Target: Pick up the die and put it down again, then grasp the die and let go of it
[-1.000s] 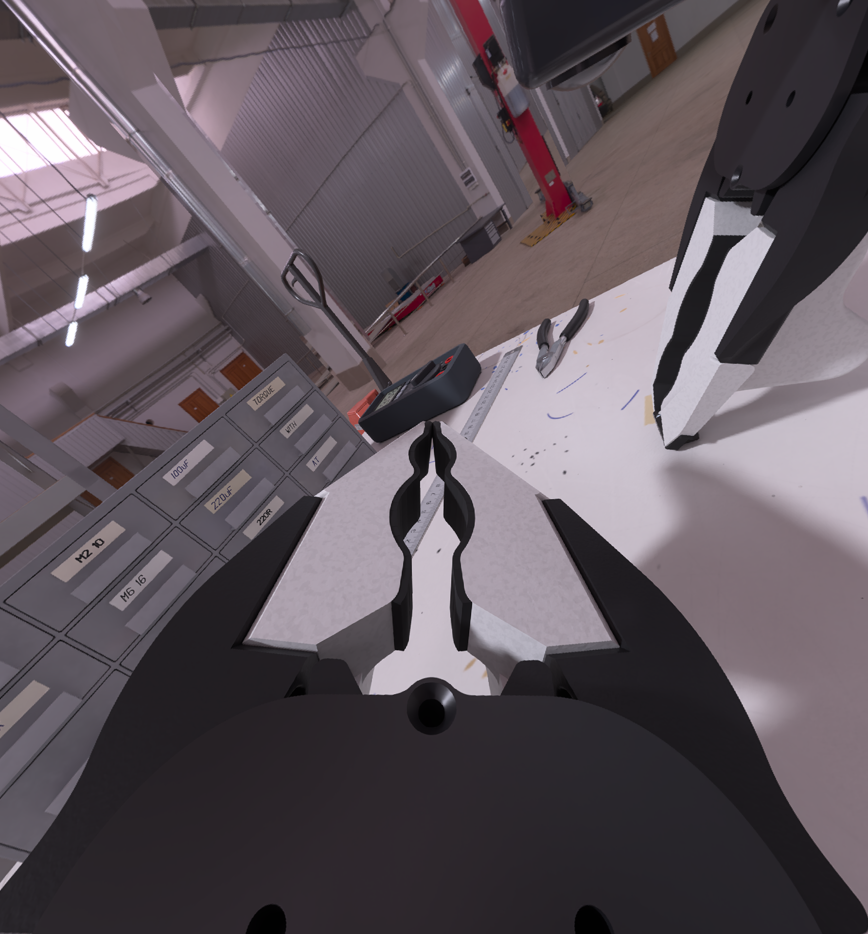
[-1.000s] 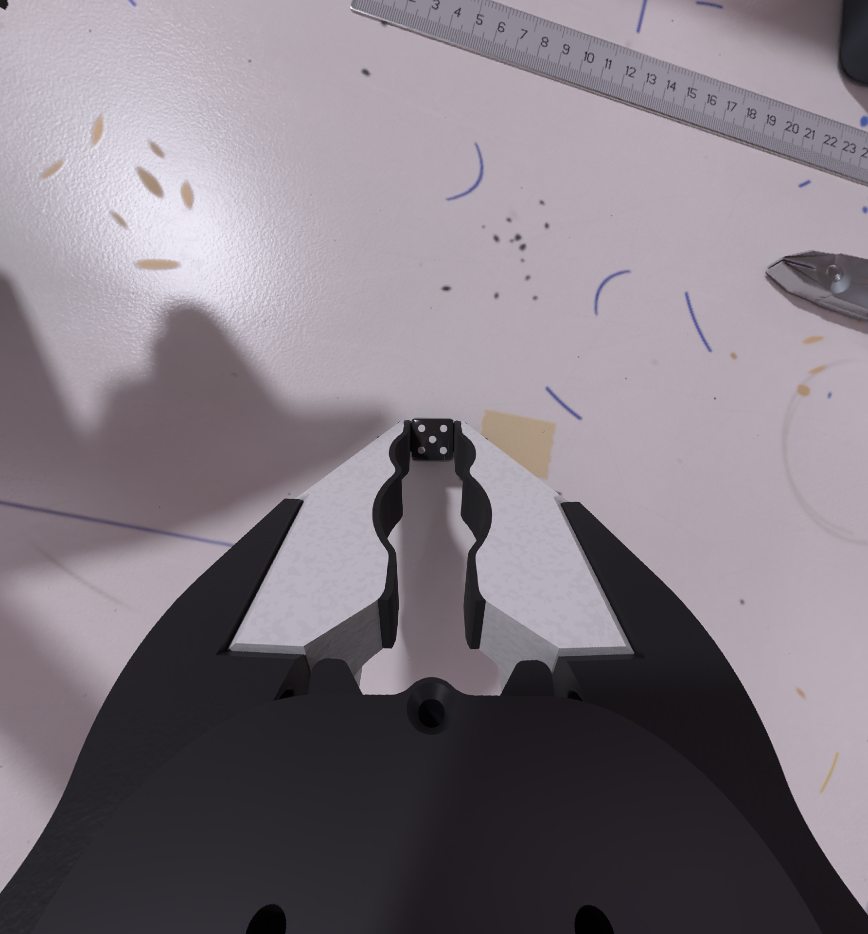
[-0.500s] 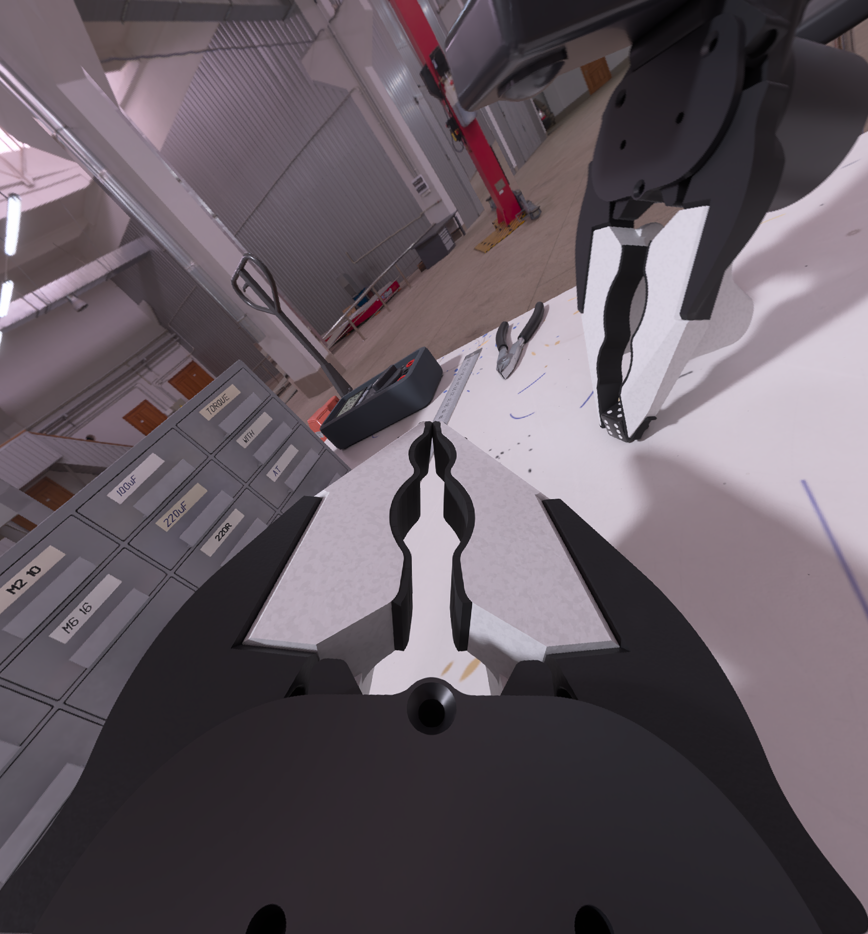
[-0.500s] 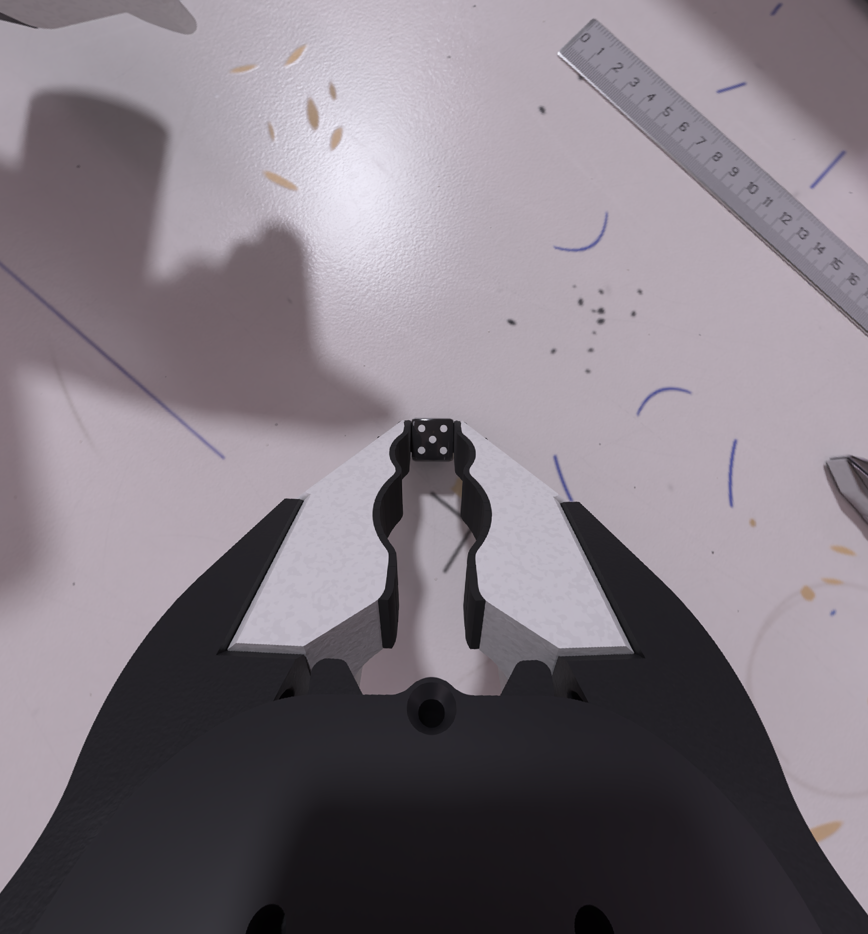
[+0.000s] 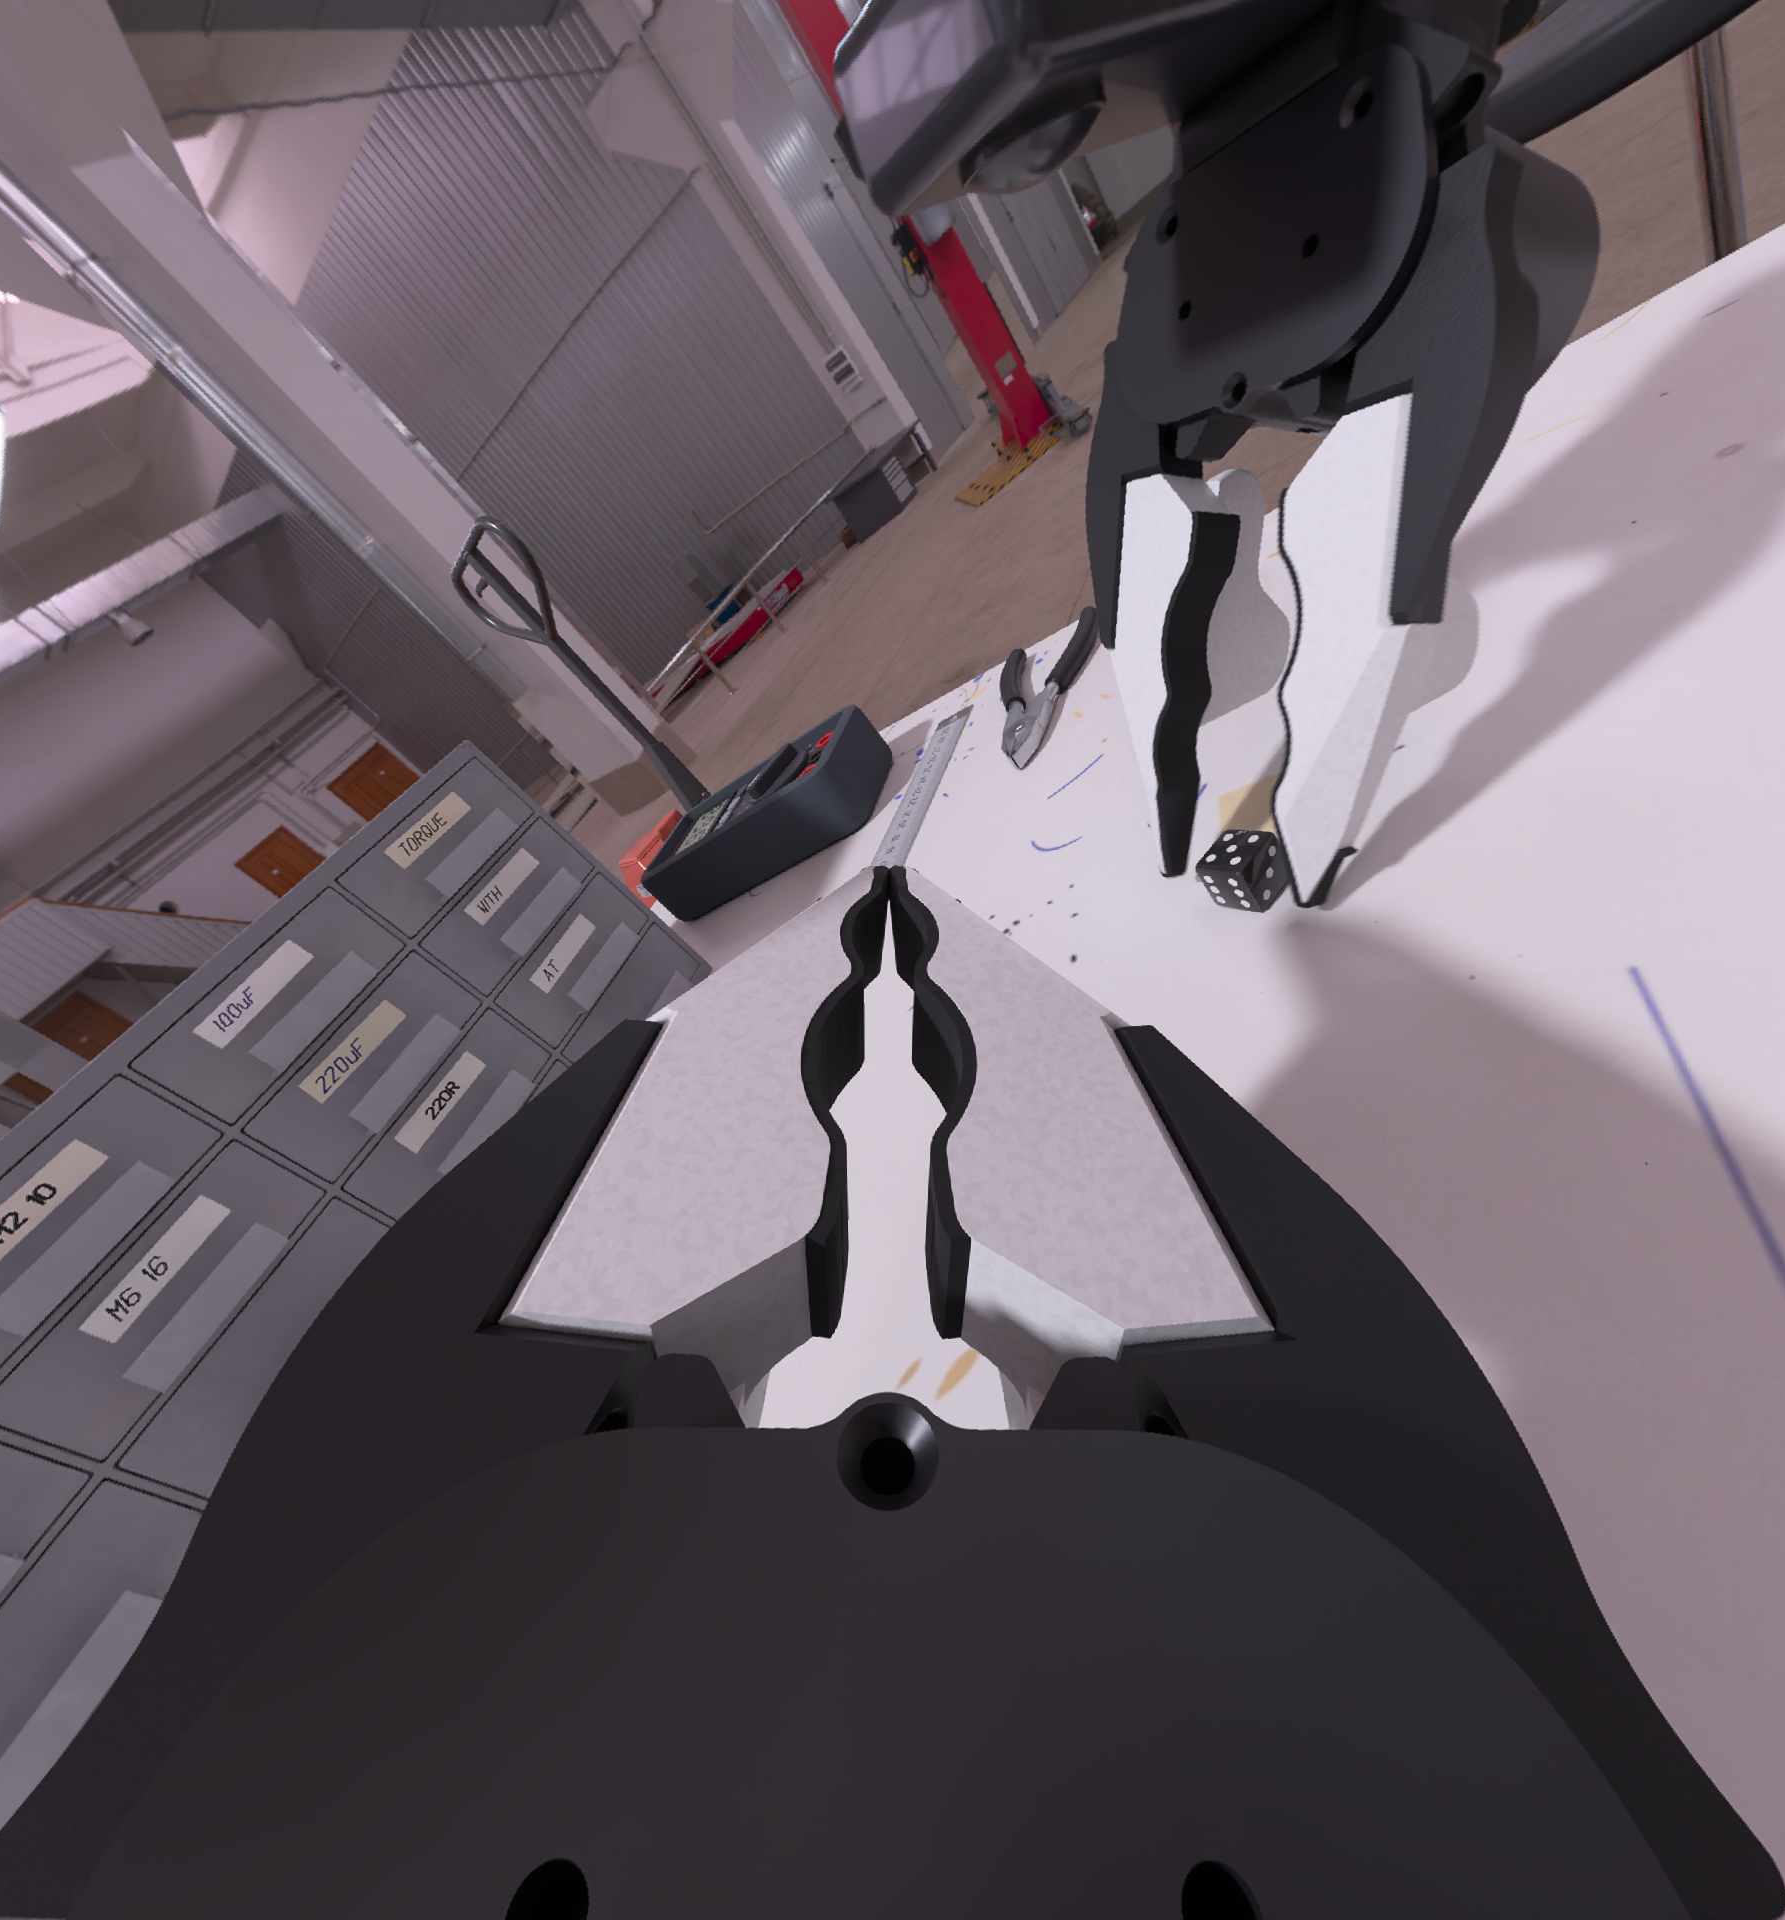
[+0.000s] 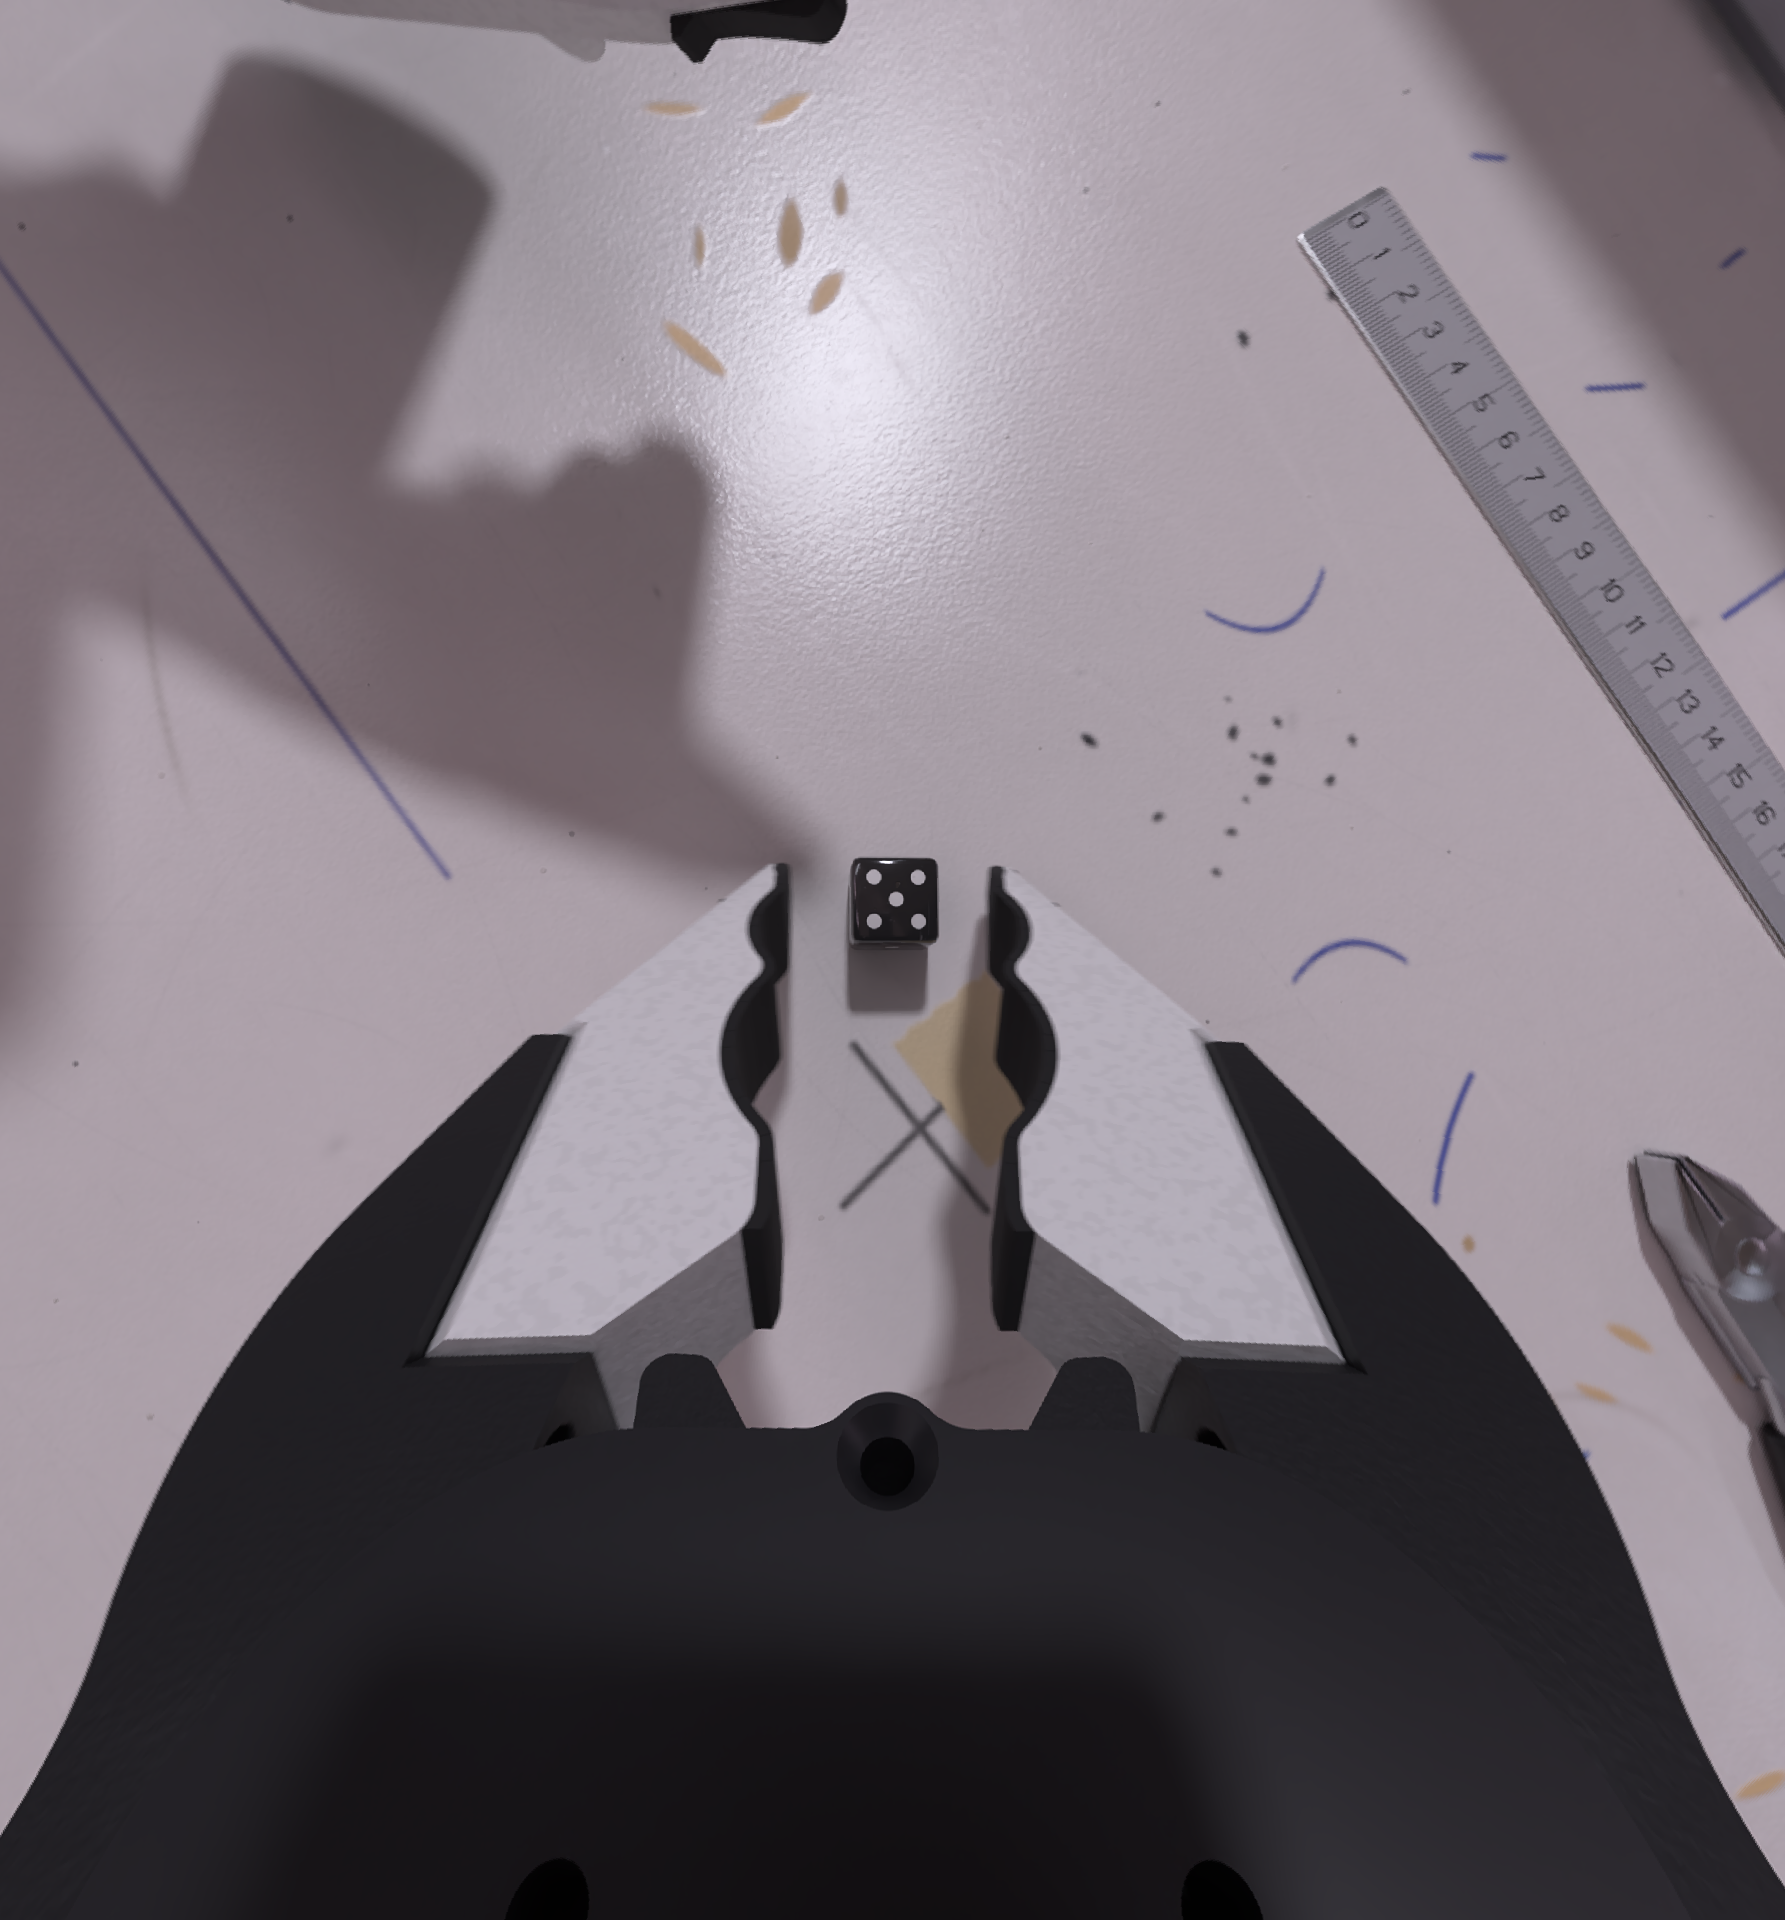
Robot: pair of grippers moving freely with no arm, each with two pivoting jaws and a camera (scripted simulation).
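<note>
Resting on the white tabletop (image 6: 971, 499), the black die (image 6: 893, 902) w/ white pips sits betw. the fingertips of the right hand-held gripper (image 6: 889, 883); its jaws are spread, w/ a gap on each side of the die, so neither finger touches it; the five-pip face points up at the right wrist cam. Just behind the die, betw. the fingers, lie a tan patch (image 6: 955, 1060) and a thin grey X mark (image 6: 914, 1143) on the tabletop.

In the left wrist view the same right hand-held gripper (image 5: 1246, 878) points down at the tabletop, tips at or very near the surface, die (image 5: 1241, 871) betw. them, standing free.

The left hand-held gripper (image 5: 889, 883) is pressed together at the tips, nothing betw. them; it sits well apart from the die, aimed low across the tabletop toward a dark meter (image 5: 774, 816).

Other items: steel ruler (image 6: 1594, 582) to the right of the die, lying diagonally; pliers (image 6: 1761, 1340) at the right edge, near the ruler's far end in the left view; grey drawer cabinet (image 5: 244, 1091) w/ labelled fronts to the left of the tabletop; scattered blue pen strokes, tan flecks, dark specks on the surface; gripper shadows fall to the left of the die.
</note>
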